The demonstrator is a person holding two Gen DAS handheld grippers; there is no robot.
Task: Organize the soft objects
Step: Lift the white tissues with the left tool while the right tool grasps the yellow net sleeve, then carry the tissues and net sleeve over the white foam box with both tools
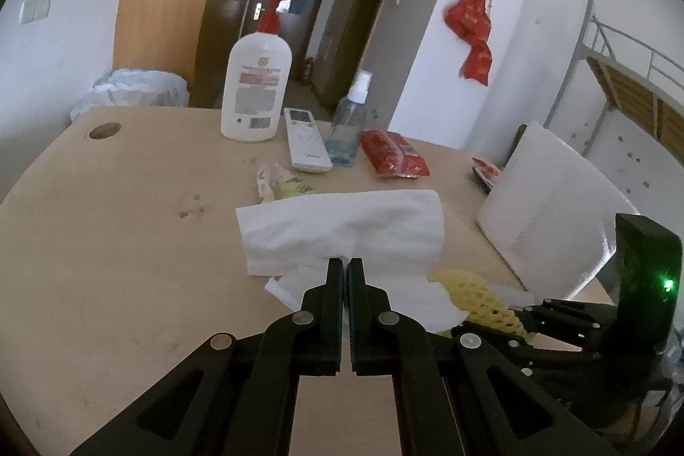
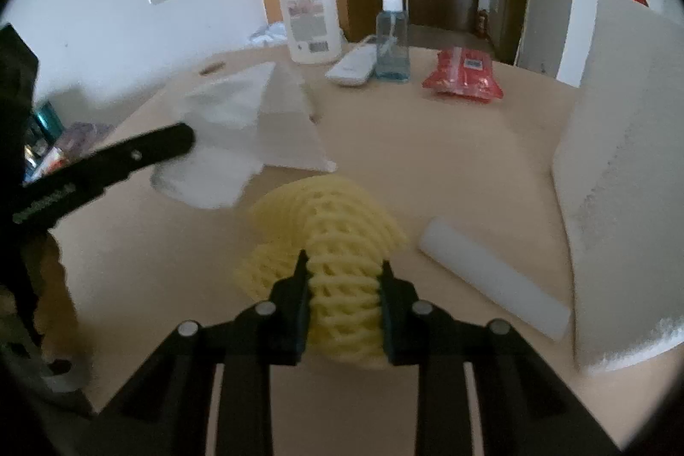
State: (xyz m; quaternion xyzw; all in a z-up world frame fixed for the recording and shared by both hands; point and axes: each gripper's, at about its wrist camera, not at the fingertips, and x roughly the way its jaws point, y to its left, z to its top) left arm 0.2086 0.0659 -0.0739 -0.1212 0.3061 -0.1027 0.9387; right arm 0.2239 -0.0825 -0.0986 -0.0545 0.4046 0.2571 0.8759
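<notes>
My left gripper (image 1: 345, 263) is shut on the near edge of a white tissue sheet (image 1: 342, 229), which drapes over the wooden table; the sheet also shows in the right wrist view (image 2: 248, 122). My right gripper (image 2: 344, 268) is shut on a yellow foam net sleeve (image 2: 337, 242), squeezing its middle. The sleeve also shows in the left wrist view (image 1: 474, 293), just right of the tissue. The left gripper's finger (image 2: 128, 157) reaches into the right wrist view from the left.
A white foam board (image 2: 624, 174) stands at the right with a white foam tube (image 2: 491, 280) beside it. At the far side stand a lotion pump bottle (image 1: 256, 88), a remote (image 1: 305, 139), a spray bottle (image 1: 348, 131) and a red packet (image 1: 393, 152). A crumpled wrapper (image 1: 278, 182) lies behind the tissue.
</notes>
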